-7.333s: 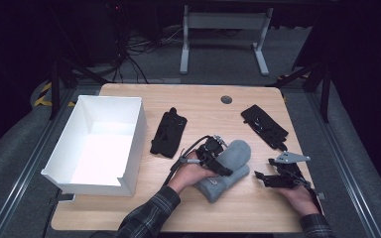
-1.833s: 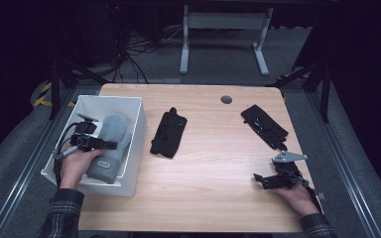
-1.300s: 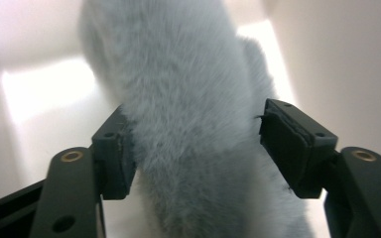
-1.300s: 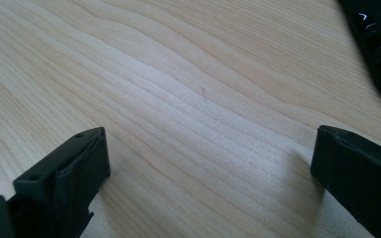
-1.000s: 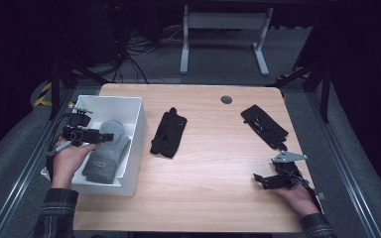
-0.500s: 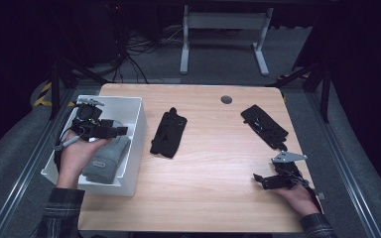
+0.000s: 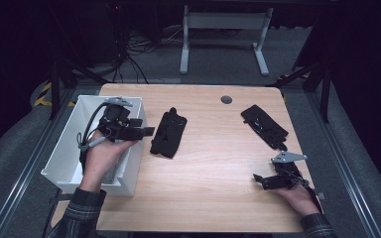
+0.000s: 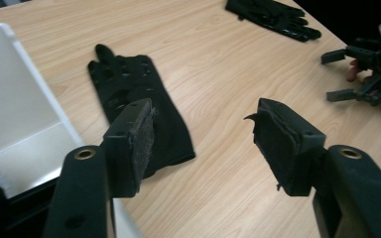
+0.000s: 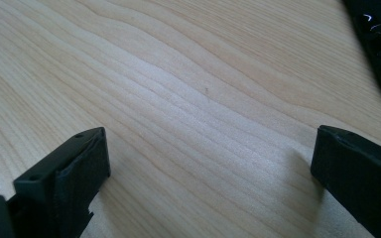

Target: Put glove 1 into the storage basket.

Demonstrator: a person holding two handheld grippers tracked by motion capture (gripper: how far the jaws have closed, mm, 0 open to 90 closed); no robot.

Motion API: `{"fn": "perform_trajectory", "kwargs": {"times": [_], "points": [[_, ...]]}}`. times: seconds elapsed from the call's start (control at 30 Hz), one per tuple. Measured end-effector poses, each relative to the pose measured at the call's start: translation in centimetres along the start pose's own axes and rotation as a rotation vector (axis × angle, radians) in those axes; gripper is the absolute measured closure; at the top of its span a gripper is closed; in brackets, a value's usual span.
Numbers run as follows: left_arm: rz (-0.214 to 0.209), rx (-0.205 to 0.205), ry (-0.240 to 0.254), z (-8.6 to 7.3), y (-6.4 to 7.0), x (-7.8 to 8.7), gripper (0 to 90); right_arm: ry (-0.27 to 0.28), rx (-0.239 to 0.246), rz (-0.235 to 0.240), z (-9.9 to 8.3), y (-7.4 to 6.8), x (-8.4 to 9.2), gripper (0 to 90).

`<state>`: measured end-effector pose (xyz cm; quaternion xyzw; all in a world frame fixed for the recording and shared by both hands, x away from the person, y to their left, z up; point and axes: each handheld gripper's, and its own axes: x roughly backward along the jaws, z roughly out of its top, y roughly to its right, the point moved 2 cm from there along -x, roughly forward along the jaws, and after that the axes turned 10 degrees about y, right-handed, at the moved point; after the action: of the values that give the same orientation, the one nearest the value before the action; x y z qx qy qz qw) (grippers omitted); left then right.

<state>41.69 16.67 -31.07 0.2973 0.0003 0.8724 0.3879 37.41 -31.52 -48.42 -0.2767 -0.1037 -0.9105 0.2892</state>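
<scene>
The left claw [image 7: 146, 131], spread and empty, has just been narrowing; drop it squarely onto the black glove [image 8: 139, 99] just ahead.

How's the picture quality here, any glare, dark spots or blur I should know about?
High view: the table is evenly lit, the room behind nearly black, the bin bright white. Left gripper view: the bin wall glares, the near fingers are soft, the glove lacks detail. Right gripper view: wood grain sharp, fingers slightly blurred.
</scene>
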Motion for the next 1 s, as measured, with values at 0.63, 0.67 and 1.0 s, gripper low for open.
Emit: {"fn": "perform_trajectory", "kwargs": {"times": [0.63, 0.67, 1.0], "points": [[-0.103, -0.087, -0.029, -1.9, 5.8, -5.0, 89.6, 0.000, 0.003, 0.005, 0.0, 0.0, 0.0, 2.2], [-0.108, -0.091, -0.039, -2.2, 6.1, -5.5, 89.7, 0.000, 0.003, 0.004, 0.0, 0.0, 0.0, 2.2], [-0.095, -0.137, -0.079, -5.5, 7.5, -8.9, 89.6, 0.009, 0.012, 0.012, 0.0, 0.0, 0.1, 5.8]]}}
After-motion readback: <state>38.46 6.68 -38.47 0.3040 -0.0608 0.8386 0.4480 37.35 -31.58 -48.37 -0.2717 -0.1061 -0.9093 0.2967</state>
